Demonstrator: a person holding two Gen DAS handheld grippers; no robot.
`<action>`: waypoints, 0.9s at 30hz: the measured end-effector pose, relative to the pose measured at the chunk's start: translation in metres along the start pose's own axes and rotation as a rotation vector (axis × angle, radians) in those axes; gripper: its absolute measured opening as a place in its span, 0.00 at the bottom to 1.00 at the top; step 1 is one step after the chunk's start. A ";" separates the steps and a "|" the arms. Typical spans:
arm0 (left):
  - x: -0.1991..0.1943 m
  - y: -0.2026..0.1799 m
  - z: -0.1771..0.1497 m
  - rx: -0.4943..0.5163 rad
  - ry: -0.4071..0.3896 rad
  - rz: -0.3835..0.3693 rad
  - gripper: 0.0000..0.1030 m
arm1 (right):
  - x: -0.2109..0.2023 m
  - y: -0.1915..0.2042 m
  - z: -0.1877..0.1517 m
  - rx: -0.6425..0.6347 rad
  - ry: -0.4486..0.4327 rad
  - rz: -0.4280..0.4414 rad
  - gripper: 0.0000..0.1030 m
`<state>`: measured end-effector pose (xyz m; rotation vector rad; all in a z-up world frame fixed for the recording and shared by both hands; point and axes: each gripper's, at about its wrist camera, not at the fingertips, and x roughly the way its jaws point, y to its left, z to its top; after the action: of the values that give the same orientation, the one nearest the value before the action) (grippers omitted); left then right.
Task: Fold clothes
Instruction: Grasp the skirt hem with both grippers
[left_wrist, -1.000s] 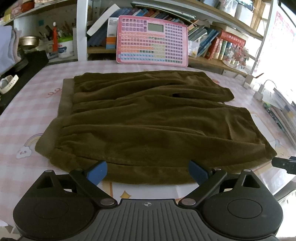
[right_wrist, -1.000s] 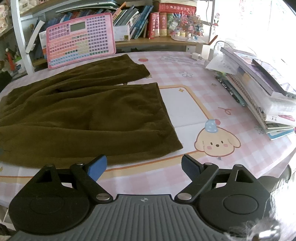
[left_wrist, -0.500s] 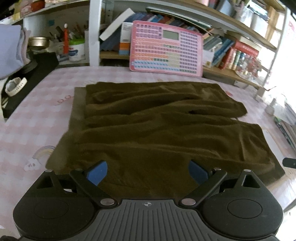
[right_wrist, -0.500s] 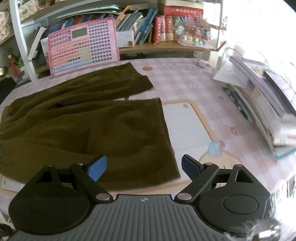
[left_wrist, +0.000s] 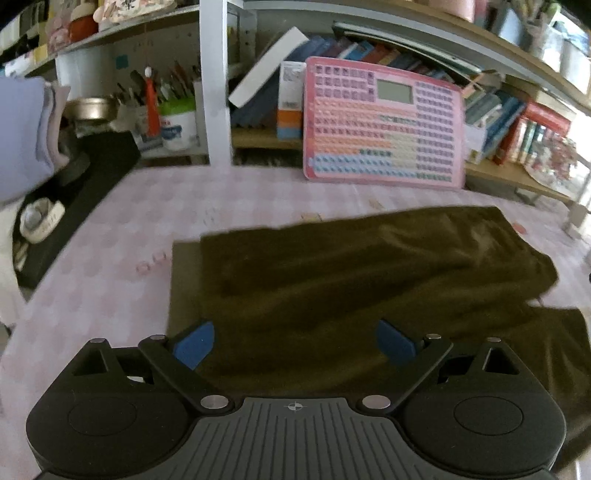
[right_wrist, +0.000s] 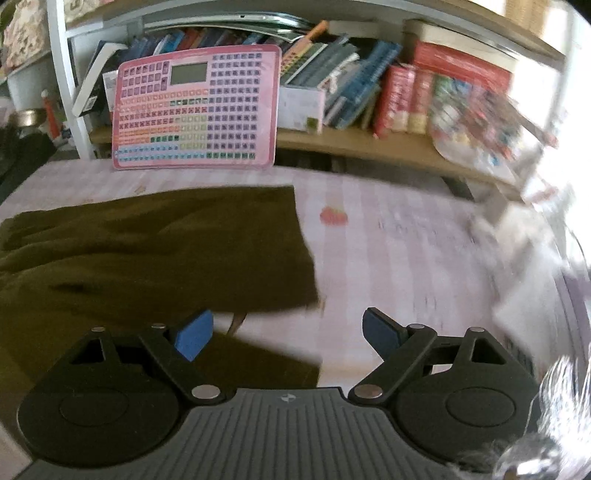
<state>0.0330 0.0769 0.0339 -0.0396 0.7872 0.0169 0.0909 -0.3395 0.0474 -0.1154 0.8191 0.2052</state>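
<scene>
A pair of dark olive-brown shorts (left_wrist: 351, 280) lies flat on the pink checked tablecloth (left_wrist: 122, 266), waistband to the left, legs to the right. My left gripper (left_wrist: 295, 341) is open and empty, hovering over the shorts near the waistband end. In the right wrist view the far leg of the shorts (right_wrist: 166, 251) ends at a hem near the middle. My right gripper (right_wrist: 286, 334) is open and empty, above the gap between the two leg hems, its left finger (right_wrist: 194, 334) over cloth.
A pink keyboard toy (left_wrist: 384, 122) leans on the bookshelf at the table's back edge; it also shows in the right wrist view (right_wrist: 195, 107). A black mat with a watch (left_wrist: 40, 218) lies at the left. Books (right_wrist: 406, 96) fill the shelf behind.
Both grippers have moved forward over the shorts toward the far side of the table. Both stay open. The shorts have not moved.
</scene>
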 end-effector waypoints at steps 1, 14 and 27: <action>0.005 0.001 0.005 0.001 0.001 0.010 0.94 | 0.009 -0.004 0.009 -0.020 0.005 0.015 0.85; 0.065 0.011 0.061 0.114 -0.005 0.116 0.94 | 0.114 -0.044 0.102 -0.179 0.014 0.133 0.83; 0.101 0.025 0.074 0.242 0.068 0.054 0.94 | 0.188 -0.029 0.133 -0.262 0.062 0.203 0.64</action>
<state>0.1560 0.1046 0.0140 0.2115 0.8539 -0.0288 0.3177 -0.3175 0.0001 -0.2866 0.8636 0.5023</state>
